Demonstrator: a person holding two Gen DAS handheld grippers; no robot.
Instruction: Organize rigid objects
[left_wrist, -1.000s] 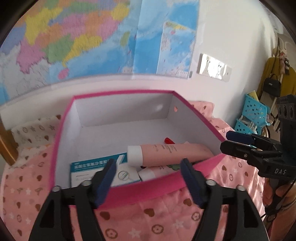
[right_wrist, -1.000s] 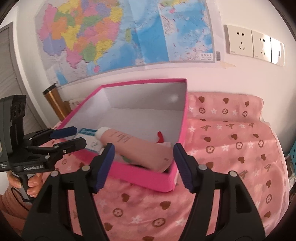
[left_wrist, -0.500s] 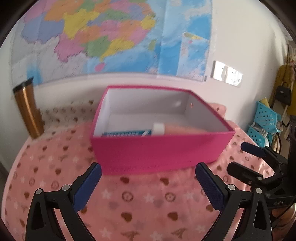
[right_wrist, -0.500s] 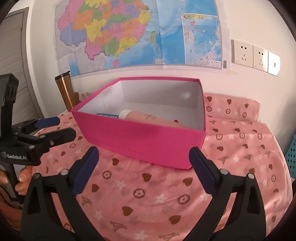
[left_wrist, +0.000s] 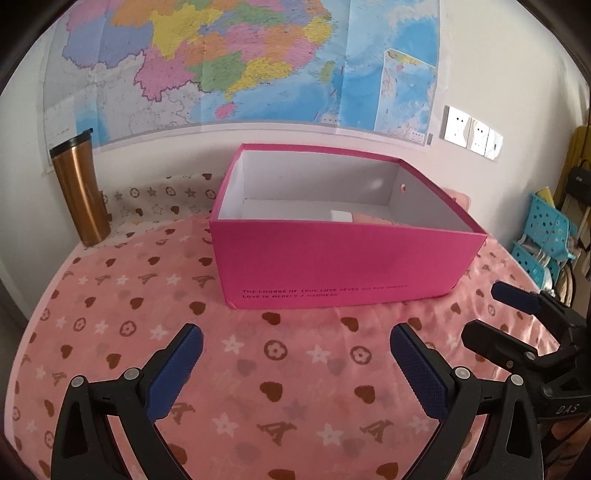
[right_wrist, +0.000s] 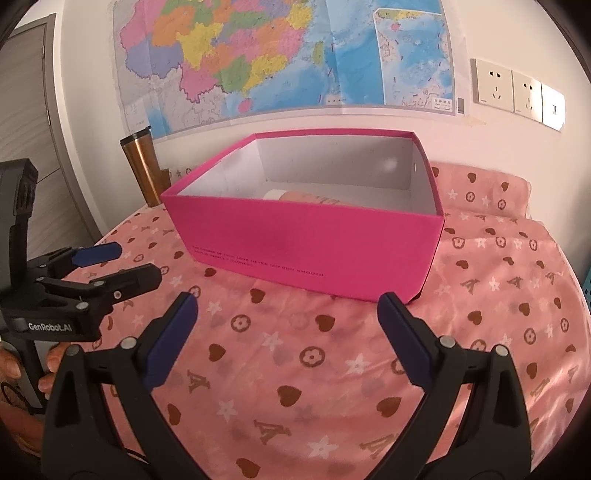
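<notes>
A bright pink open box (left_wrist: 347, 266) (right_wrist: 314, 240) stands on the pink patterned cloth. Inside it lies a pale pink tube (left_wrist: 369, 219) (right_wrist: 310, 197) with a white cap; the front wall hides the rest of the contents. My left gripper (left_wrist: 295, 336) is open and empty, hovering over the cloth a short way in front of the box. My right gripper (right_wrist: 288, 301) is likewise open and empty, near the box's front right corner. Each shows in the other's view, the right gripper (left_wrist: 484, 312) at the right edge, the left gripper (right_wrist: 138, 262) at the left with a hand on its handle.
A copper tumbler (left_wrist: 79, 192) (right_wrist: 142, 166) with a black lid stands by the wall, left of the box. A map (left_wrist: 240, 62) and sockets (right_wrist: 517, 92) are on the wall behind. Blue plastic baskets (left_wrist: 546, 229) sit beyond the table's right edge.
Both grippers have drawn back from over the box's front rim to above the cloth in front of it. Their jaws have spread wider. The box wall now hides the blue-and-white packet seen earlier.
</notes>
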